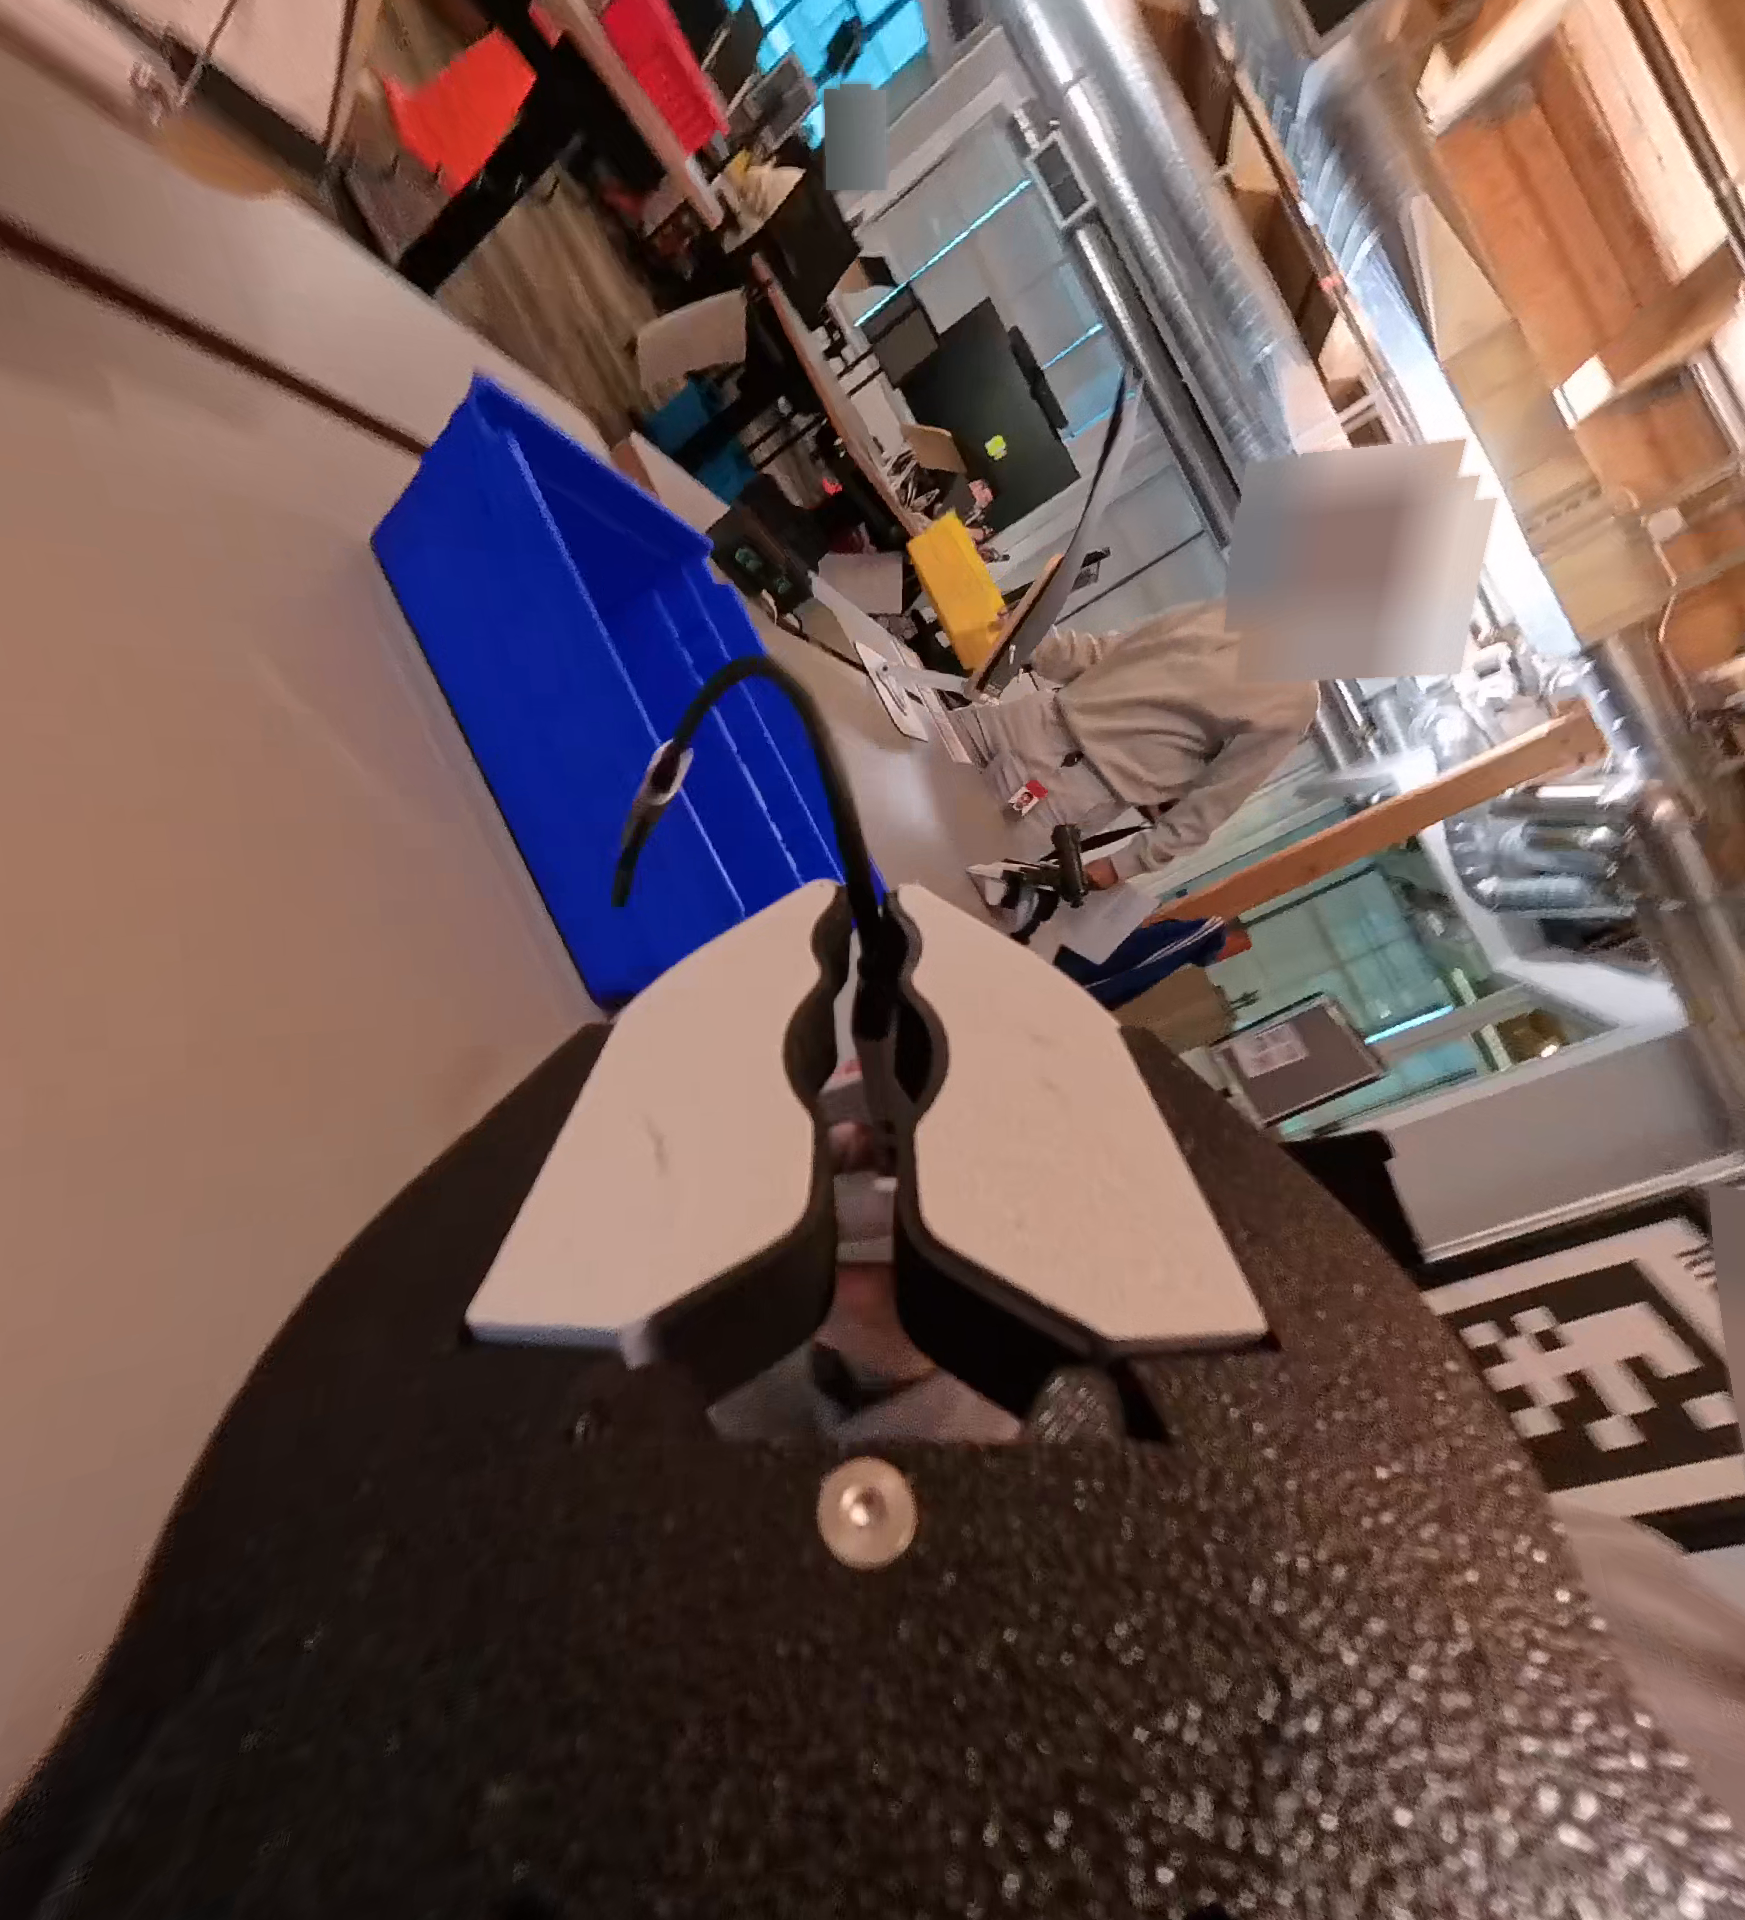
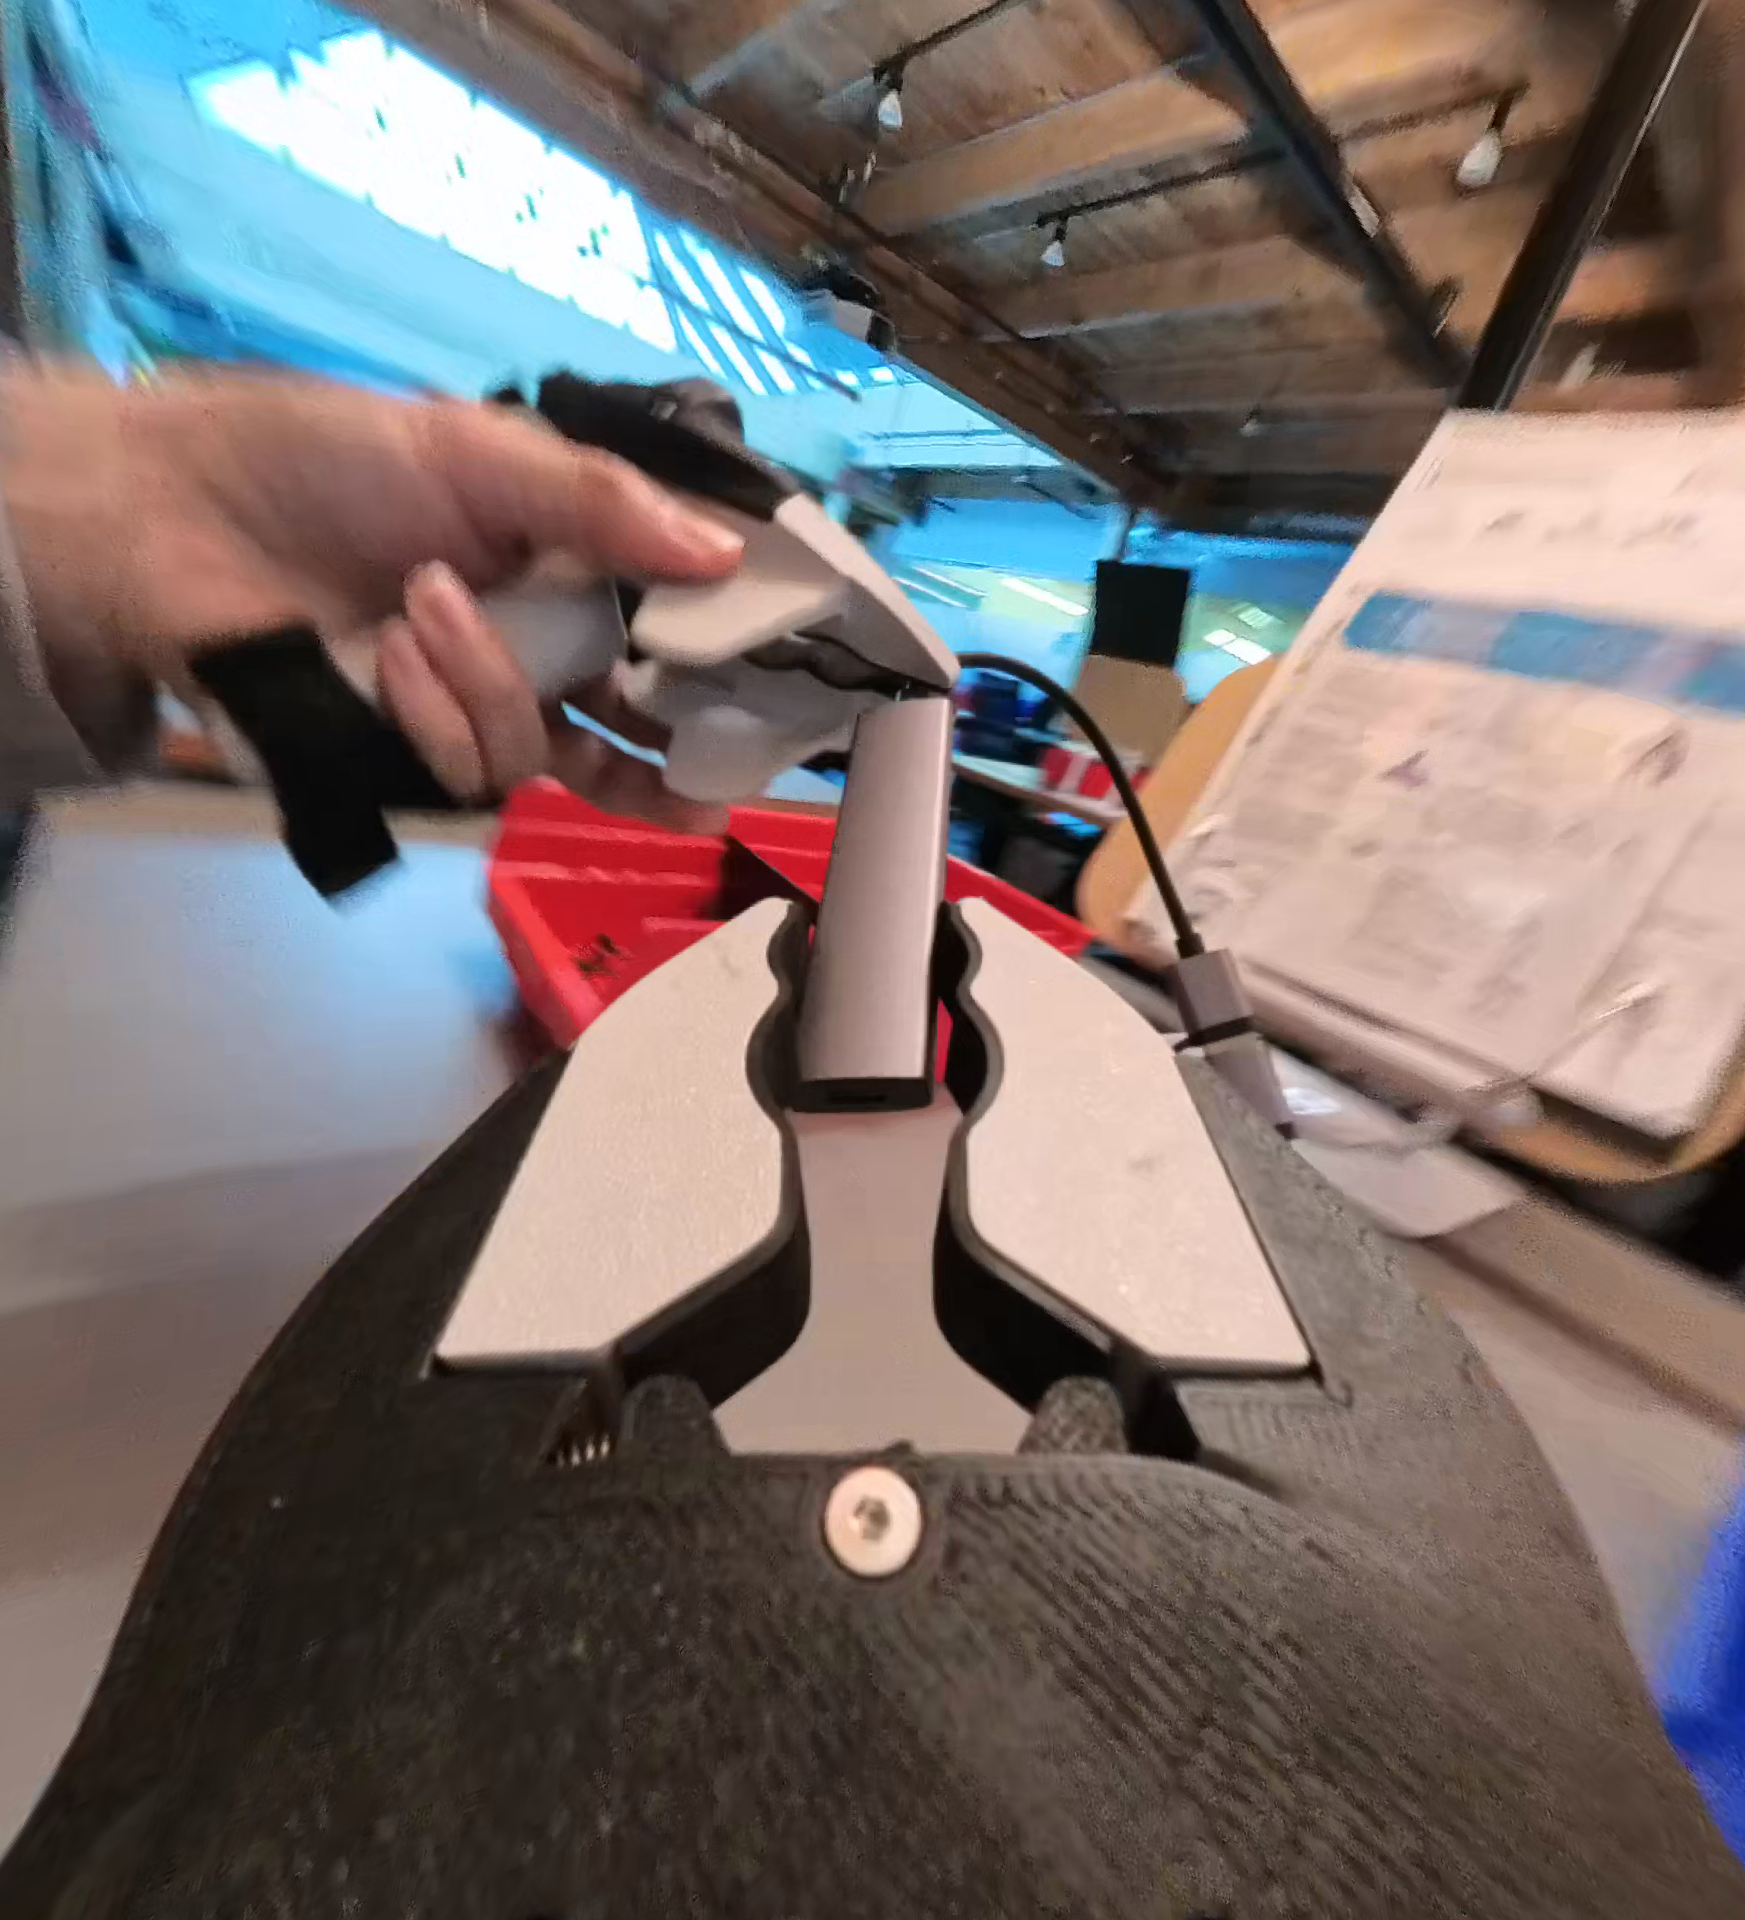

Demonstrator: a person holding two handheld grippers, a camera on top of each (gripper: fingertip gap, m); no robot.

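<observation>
My right gripper [image 2: 873, 912] is shut on a slim grey adapter bar [image 2: 873, 831] and holds it upright above the table. A thin black cable [image 2: 1107, 774] leaves the bar's far end and arcs right and down to a grey plug [image 2: 1211, 997]. My left gripper [image 2: 935, 677], held by a hand [image 2: 328, 520], pinches that cable right at the bar's far end. In the left wrist view the left gripper [image 1: 866, 914] is shut on the black cable [image 1: 826, 748], which loops up and left to its plug [image 1: 665, 779].
A blue bin [image 1: 556, 644] stands on the pale table [image 1: 172, 831] behind the left gripper. A red bin [image 2: 619, 883] sits behind the bar. Printed sheets on a board [image 2: 1470, 779] lean at the right. A person in a beige top [image 1: 1159, 727] stands across the table.
</observation>
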